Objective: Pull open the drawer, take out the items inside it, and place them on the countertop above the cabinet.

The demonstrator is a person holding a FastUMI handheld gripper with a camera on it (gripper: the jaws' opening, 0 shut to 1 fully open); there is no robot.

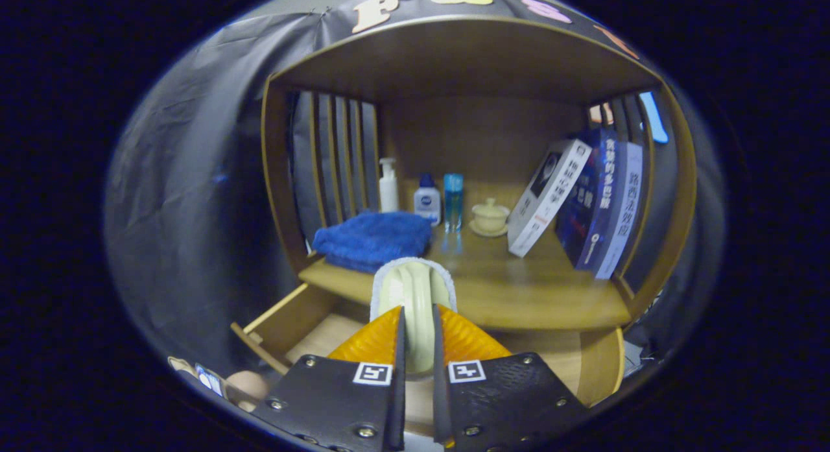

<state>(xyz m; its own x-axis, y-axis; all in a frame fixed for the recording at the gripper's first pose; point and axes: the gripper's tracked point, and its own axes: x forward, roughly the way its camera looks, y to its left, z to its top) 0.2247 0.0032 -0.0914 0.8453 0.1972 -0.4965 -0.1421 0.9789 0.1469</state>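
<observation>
Gripper (415, 338): fingers drawn narrow, both pressed against the sides of a pale green object.

Pale green object (413, 296): rounded, with a white fuzzy rim, possibly a brush or a sponge with a handle; its exact kind cannot be told. It is held upright between the fingers (371, 338), its top rising just ahead of the tips, above the open drawer and in front of the countertop's front edge.

Drawer (285, 322): light wood, pulled open beneath the countertop. Its left wall and bare floor are seen on both sides of the fingers. Whether anything else lies inside is hidden by the gripper.

Countertop (532, 290): wooden surface of the cabinet (275, 179), enclosed by a curved wooden frame with slatted sides and a wooden back panel.

Blue towel (373, 239): folded, laid at the countertop's left front, just beyond the held object.

White pump bottle (388, 186): upright behind the towel, near the back panel.

Small white bottle with blue cap (427, 199): just beside the pump bottle.

Clear blue bottle (453, 201): upright, next to the small white bottle.

Cream lidded cup on saucer (489, 217): set between the blue bottle and the books.

Books (583, 202): three seen, tilted and leaning toward the right slatted side.
</observation>
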